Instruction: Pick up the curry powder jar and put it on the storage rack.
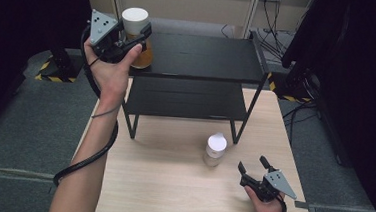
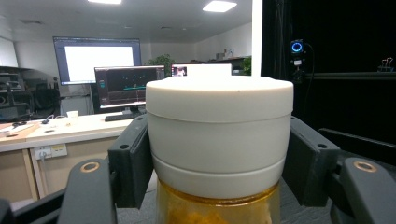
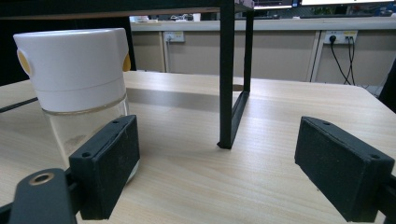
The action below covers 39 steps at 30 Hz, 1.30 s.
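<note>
Left gripper [image 1: 139, 38] is clamped on the white lid [image 2: 219, 135] of the amber jar [image 1: 140, 52], pads [image 2: 133, 161] pressed flat against both sides of the lid, as the left gripper view shows. The lid is gripped rather than the glass, probably because it gives straight walls and a firmer bite. The jar is seen at about 11 o'clock in the high view, at the left end of the black shelf [image 1: 199, 56]'s top tier; whether its base is seated on the tier or just above it cannot be told.

Right gripper [image 1: 253, 166] is held at about 5 o'clock on the wooden table [image 1: 170, 185], jaws spread wide with nothing between them. The clear jar [image 1: 216, 149] with its white cap is stood on the table just ahead of it, toward 11 o'clock from the fingertips. In the right gripper view that jar sits left of the left pad [image 3: 109, 163], outside the gap, so it is not lined up for a grasp. The hand looks parked, likely kept clear while the left does the shelf work
</note>
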Motion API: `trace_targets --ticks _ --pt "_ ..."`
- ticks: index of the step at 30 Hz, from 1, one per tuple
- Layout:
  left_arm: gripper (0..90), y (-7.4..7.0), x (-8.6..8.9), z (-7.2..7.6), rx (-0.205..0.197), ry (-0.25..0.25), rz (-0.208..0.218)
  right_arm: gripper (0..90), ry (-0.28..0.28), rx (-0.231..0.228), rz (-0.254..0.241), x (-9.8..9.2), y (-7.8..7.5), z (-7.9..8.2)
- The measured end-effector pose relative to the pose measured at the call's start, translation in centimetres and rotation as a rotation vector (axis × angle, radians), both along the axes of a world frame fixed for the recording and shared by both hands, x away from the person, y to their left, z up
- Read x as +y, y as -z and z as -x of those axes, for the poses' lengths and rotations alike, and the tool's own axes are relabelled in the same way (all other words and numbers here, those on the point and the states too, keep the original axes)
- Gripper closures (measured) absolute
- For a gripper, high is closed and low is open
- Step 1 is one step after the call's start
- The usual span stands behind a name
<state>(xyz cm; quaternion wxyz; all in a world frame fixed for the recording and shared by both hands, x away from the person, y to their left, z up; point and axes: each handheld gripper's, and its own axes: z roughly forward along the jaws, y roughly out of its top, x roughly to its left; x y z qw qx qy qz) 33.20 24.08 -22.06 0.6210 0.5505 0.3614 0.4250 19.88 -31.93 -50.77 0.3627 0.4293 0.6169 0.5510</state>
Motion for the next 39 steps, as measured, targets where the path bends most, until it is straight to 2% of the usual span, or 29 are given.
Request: trace_targets --ticks 9,12,18,25,27,31,34,36,39 --pt "33.7 0.3 0.1 -0.1 -0.006 0.006 0.000 14.3 0.000 -0.001 0.004 0.0 0.0 0.0" --pt "33.7 0.4 0.3 -0.3 0.000 0.012 0.017 14.3 0.000 -0.002 0.003 0.0 0.0 0.0" --pt "33.5 0.2 0.3 -0.2 0.003 0.015 0.006 14.3 0.001 -0.002 0.006 0.1 0.0 0.0" --pt "33.1 0.2 0.8 -0.4 0.011 0.030 0.024 14.3 0.000 -0.002 0.007 0.1 0.0 0.0" --pt "28.9 0.4 1.0 -0.6 -0.001 0.051 0.043 14.3 0.000 -0.002 0.008 0.1 0.0 0.0" --pt "17.6 -0.1 0.6 -0.2 -0.010 0.043 0.018 14.3 0.000 -0.003 0.010 0.1 0.0 0.0" --pt "14.4 -0.6 0.4 0.3 -0.017 0.030 -0.003 14.3 0.000 -0.004 0.012 0.1 0.0 0.0" --pt "13.5 -0.9 0.2 1.1 -0.033 0.004 -0.033 14.3 -0.001 -0.004 0.011 0.1 0.0 0.0" --pt "13.5 -0.9 0.5 1.8 -0.042 0.012 -0.022 14.3 -0.003 -0.003 0.011 0.1 0.0 0.0"
